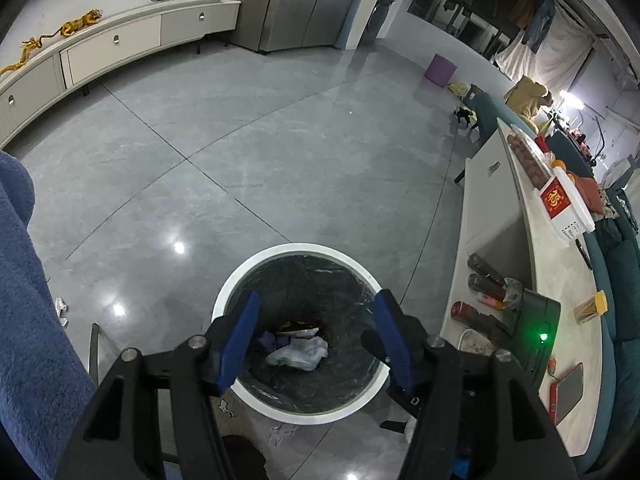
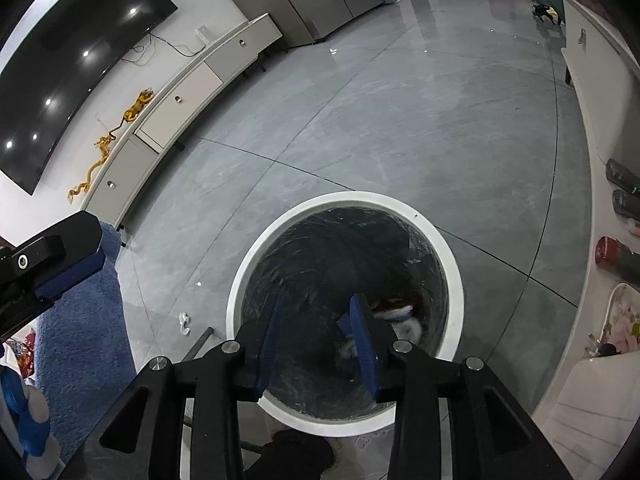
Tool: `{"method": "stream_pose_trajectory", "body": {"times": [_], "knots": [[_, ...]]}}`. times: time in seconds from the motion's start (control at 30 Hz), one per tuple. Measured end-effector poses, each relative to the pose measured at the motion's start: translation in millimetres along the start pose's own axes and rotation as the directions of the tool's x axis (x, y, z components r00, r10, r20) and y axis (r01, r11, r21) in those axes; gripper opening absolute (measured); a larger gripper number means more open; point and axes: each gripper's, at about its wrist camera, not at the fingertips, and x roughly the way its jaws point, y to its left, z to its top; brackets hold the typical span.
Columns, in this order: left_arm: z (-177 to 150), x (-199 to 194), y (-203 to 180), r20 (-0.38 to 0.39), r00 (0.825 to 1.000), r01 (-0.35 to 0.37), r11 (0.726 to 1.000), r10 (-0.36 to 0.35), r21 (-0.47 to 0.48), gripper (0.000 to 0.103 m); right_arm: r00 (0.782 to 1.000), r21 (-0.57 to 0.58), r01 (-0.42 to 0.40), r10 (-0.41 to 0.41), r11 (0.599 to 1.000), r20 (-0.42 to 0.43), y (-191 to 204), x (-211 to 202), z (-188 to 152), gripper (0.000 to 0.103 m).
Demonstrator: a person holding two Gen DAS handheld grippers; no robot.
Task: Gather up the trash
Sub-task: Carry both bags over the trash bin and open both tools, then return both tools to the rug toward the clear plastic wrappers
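Note:
A round white trash bin [image 1: 264,258] with a black liner stands on the grey floor, seen from above in both wrist views [image 2: 448,232]. Crumpled trash [image 1: 298,354] lies at its bottom, also visible in the right wrist view [image 2: 404,316]. My left gripper [image 1: 316,312] hangs open and empty over the bin mouth. My right gripper [image 2: 318,312] is also open and empty above the bin. The left gripper's body shows at the left edge of the right wrist view [image 2: 52,256].
A small white scrap [image 1: 61,309] lies on the floor left of the bin [image 2: 185,322]. A white table [image 1: 560,280] with bottles, a phone and boxes stands on the right. A blue fabric [image 1: 28,300] is at the left. A TV cabinet [image 2: 192,80] lines the far wall.

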Motion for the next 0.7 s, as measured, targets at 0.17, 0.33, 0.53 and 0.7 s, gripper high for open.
{"method": "stream_pose_trajectory", "body": {"times": [0.17, 0.33, 0.53, 0.7], "knots": [[-8.2, -36.9, -3.3, 0.076, 0.997, -0.004, 1.0, 0.006, -0.021, 0.058, 0.999, -0.038, -0.009, 0.011, 0.999, 0.048, 16.4, -26.2, -0.5, 0.033], [-20.7, -91.3, -0.1, 0.157, 0.988, 0.006, 0.998, 0.003, -0.056, 0.058, 0.992, -0.093, -0.017, 0.029, 0.996, 0.126, 42.9, -71.3, -5.3, 0.033], [-46.7, -159.6, 9.2, 0.252, 0.967, -0.02, 0.996, 0.041, -0.084, 0.058, 0.974, -0.173, -0.051, 0.087, 0.984, 0.208, 86.8, -126.6, -15.9, 0.035], [-70.3, -217.5, 23.1, 0.327, 0.94, -0.069, 0.993, 0.096, -0.094, 0.058, 0.956, -0.259, -0.079, 0.147, 0.963, 0.255, 127.7, -164.5, -28.1, 0.037]]}}
